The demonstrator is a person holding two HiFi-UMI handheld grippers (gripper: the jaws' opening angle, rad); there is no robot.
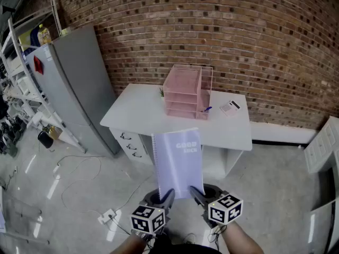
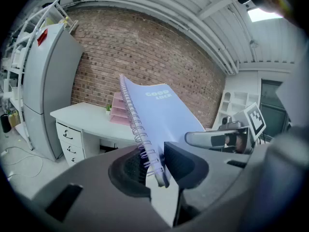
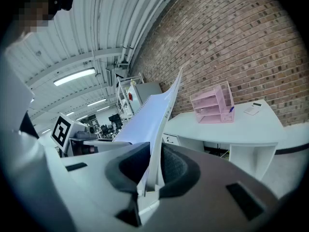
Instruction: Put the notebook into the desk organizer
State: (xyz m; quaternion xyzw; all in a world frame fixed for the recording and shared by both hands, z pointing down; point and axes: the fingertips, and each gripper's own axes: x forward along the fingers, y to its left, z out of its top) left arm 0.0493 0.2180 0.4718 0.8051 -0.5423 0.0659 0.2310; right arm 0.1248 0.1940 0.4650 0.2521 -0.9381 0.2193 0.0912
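Gripping notebook point(image 1: 179, 160) by its near edge, left tool point(image 1: 168, 196) and right tool point(image 1: 196, 193) hold it short of desk organizer point(image 1: 183, 91).

Cover of notebook point(image 1: 178, 163): pale print "GOOD LUCK", two lines, near top right corner. Same words legible in left gripper view. Nothing else readable.

One notebook point(image 1: 178, 160); one organizer point(image 1: 183, 91); two grippers point(image 1: 168, 196) point(image 1: 196, 193); one desk point(image 1: 137, 115)

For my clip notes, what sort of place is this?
Probably a lab or workshop: brick wall, a white desk with a pink desk organizer, metal storage racks at the side.
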